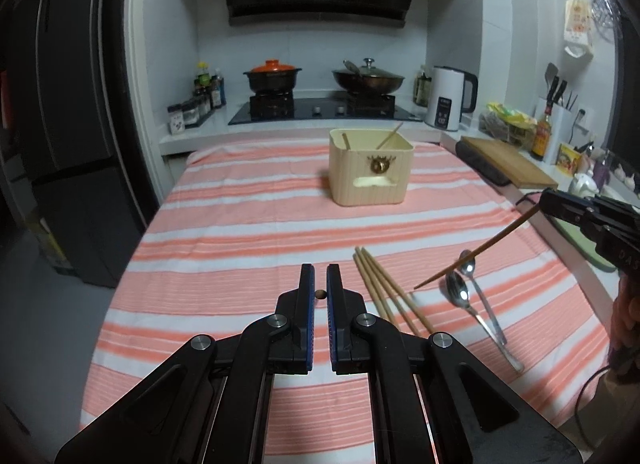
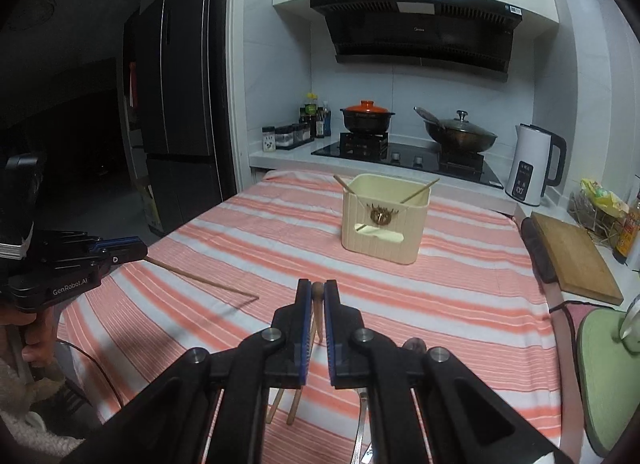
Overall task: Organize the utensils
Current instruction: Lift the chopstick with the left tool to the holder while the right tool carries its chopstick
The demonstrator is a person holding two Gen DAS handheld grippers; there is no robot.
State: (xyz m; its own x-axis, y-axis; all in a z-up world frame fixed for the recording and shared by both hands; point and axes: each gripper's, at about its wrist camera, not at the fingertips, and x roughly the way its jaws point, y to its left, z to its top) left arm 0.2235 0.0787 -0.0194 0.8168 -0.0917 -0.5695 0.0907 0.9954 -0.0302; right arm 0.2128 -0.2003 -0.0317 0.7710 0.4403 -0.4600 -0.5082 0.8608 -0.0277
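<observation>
Both grippers pinch a chopstick each: left gripper (image 1: 320, 284) seemingly a pale one (image 2: 200, 278), right gripper (image 2: 317, 300) a dark one (image 1: 476, 254). Three chopsticks (image 1: 384, 292) and two spoons (image 1: 472, 296) lie near on the striped cloth (image 1: 240, 232); a cream holder (image 1: 370, 167) stands farther back.

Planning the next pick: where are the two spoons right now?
In the left wrist view, the two spoons lie side by side on the striped cloth, lower right, just right of the three loose chopsticks.
</observation>
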